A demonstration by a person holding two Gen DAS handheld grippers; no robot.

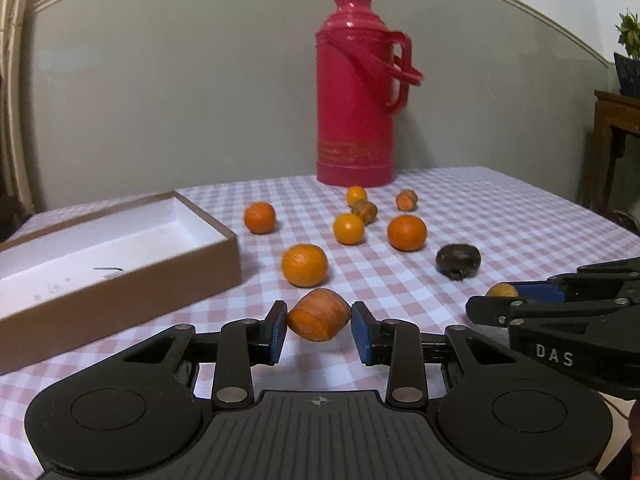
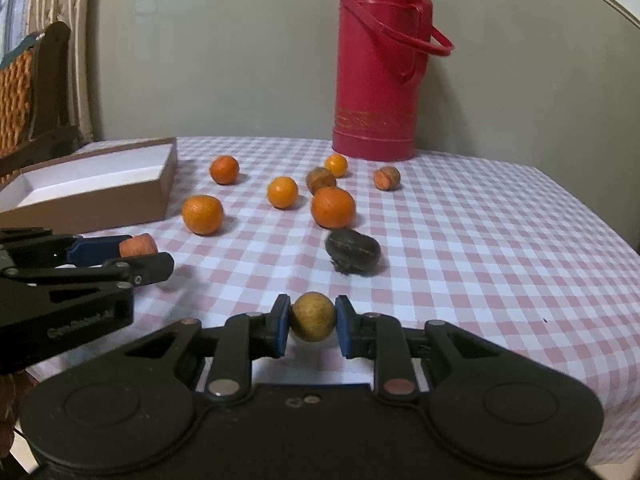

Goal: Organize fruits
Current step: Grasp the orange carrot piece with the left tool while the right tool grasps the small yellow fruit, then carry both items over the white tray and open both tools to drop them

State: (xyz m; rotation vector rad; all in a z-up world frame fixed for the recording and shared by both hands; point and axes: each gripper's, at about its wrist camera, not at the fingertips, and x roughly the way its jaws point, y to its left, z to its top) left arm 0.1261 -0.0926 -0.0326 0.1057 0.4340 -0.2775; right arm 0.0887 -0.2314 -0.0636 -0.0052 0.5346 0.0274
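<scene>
My left gripper [image 1: 319, 326] is shut on an orange-brown fruit [image 1: 319, 315] and holds it just above the checked tablecloth; it also shows in the right wrist view [image 2: 138, 246]. My right gripper [image 2: 313, 326] is shut on a small yellow-brown fruit [image 2: 313, 317], seen at the right in the left wrist view [image 1: 502, 291]. Several oranges lie on the cloth, such as the nearest orange [image 1: 305, 265] and another orange [image 2: 333, 207]. A dark fruit [image 1: 458, 259] lies to the right. The open brown box [image 1: 224, 258] with a white inside stands at the left.
A tall red thermos [image 1: 356, 96] stands at the back of the table near the wall. Two small brownish fruits [image 1: 407, 200] lie in front of it. A dark wooden stand [image 1: 616, 128] is at the far right. A chair [image 2: 36, 92] is at the left.
</scene>
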